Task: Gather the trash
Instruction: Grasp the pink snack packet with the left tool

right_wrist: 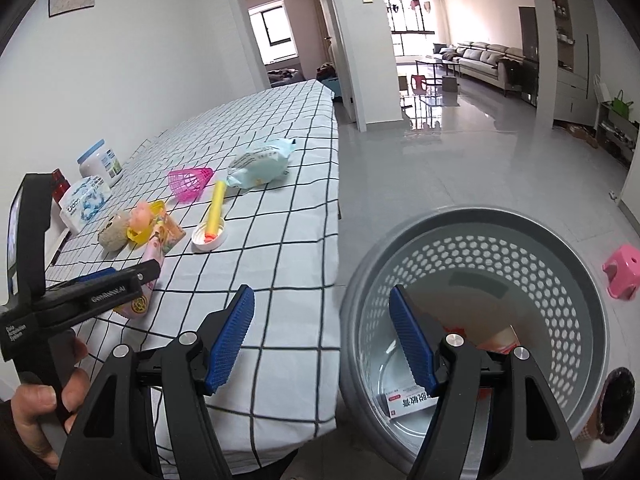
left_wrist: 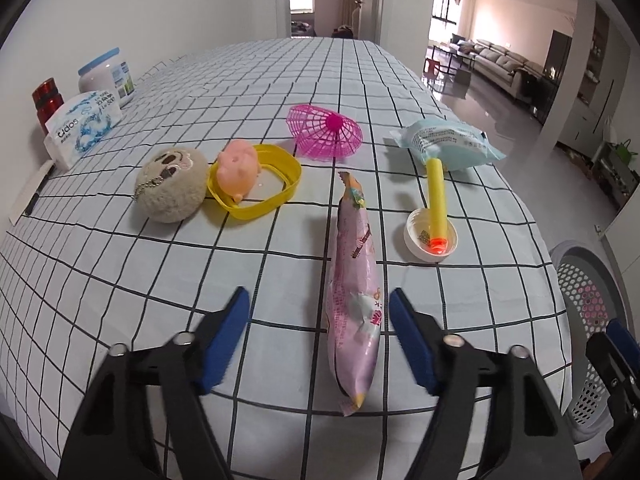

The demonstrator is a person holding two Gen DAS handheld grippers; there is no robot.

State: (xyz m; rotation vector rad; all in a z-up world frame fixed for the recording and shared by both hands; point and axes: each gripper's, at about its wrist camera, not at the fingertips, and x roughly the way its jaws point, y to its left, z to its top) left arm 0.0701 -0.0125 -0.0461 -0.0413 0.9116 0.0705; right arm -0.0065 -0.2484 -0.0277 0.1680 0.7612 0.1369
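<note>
wrapper point(left_wrist: 354, 300): lay on counter point(left_wrist: 160, 280) between open left tongs point(left_wrist: 318, 338), untouched
right tongs point(right_wrist: 322, 338): open, empty, over basket point(right_wrist: 560, 240)
risk: slick wrapper could slip if pinched off-centre

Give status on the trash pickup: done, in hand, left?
Done: a small box lies in the grey basket. In hand: nothing; the left hand-held gripper straddles the pink wrapper, pads off it. Left: that wrapper, the blue packet, probably the white cap.
</note>
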